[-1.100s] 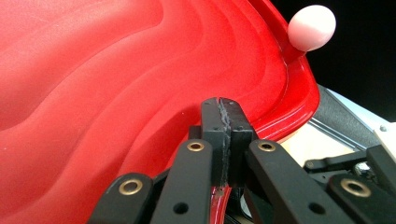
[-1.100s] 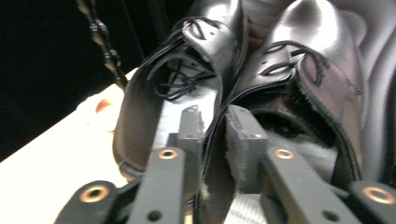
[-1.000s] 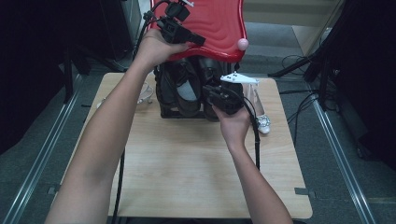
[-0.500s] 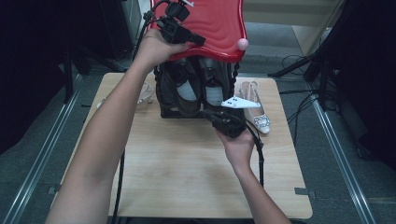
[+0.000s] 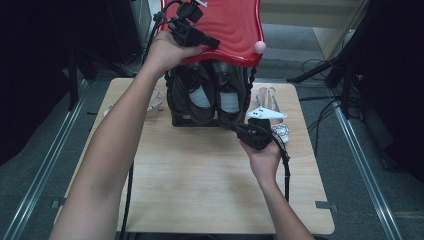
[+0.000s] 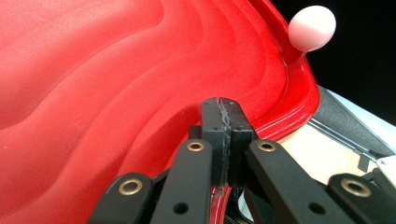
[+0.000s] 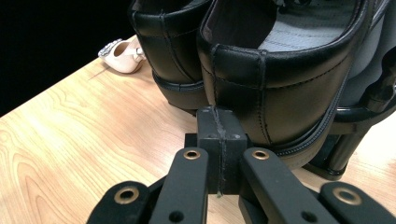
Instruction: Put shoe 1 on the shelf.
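On the wooden bench [image 5: 200,185], two black leather shoes [image 5: 220,92] stand in a black rack under a glossy red plastic lid [image 5: 235,30]. Left gripper [image 6: 219,105] clamps the lid's edge; right gripper [image 7: 218,116], clenched and empty, is at the heel. Shoes seem stiff, moderately heavy, smooth; the heel rim probably offers the best hold.

The red wavy-topped tray [image 5: 235,35] sits up on top of the black rack [image 5: 175,107], glossy with a pale pink knob at one corner; two black leather shoes [image 5: 222,95] stand side by side below it, heels facing the person.
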Demonstrator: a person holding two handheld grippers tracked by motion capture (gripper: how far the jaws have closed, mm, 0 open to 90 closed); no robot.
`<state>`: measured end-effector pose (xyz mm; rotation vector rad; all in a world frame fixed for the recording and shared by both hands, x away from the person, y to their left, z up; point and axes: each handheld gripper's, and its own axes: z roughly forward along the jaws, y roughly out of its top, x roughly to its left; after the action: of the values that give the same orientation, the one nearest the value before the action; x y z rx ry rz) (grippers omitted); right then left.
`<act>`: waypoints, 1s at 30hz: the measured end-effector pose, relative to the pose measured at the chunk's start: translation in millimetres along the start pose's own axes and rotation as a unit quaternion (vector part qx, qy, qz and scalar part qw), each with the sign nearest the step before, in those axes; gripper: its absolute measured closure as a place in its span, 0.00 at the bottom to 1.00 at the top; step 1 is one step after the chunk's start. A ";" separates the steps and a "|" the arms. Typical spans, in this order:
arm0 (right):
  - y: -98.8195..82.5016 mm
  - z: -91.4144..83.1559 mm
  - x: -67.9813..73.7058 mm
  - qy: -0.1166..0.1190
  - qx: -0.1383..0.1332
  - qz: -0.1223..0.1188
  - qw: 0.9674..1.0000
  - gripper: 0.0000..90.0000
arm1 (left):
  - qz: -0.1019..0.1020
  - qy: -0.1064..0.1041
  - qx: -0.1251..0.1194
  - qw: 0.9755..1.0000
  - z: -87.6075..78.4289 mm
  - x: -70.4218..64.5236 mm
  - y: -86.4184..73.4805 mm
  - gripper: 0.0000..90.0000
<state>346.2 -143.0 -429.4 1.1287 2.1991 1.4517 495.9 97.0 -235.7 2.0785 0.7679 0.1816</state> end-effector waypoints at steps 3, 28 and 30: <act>2.5 1.7 -1.4 -0.005 -0.002 0.005 1.000 1.00 | 0.003 0.002 0.001 1.000 -0.3 -0.1 -0.2 1.00; 36.8 24.0 -30.2 -0.053 -0.022 0.025 0.998 1.00 | -0.002 -0.001 -0.001 1.000 -0.3 0.6 -0.6 1.00; 40.0 27.4 -32.3 -0.064 -0.017 0.026 0.997 1.00 | -0.003 -0.001 -0.001 1.000 -0.4 0.8 -0.5 1.00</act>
<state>402.1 -141.0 -413.2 1.2390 2.0666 1.3907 496.1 98.0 -236.0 2.0745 0.7722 0.1776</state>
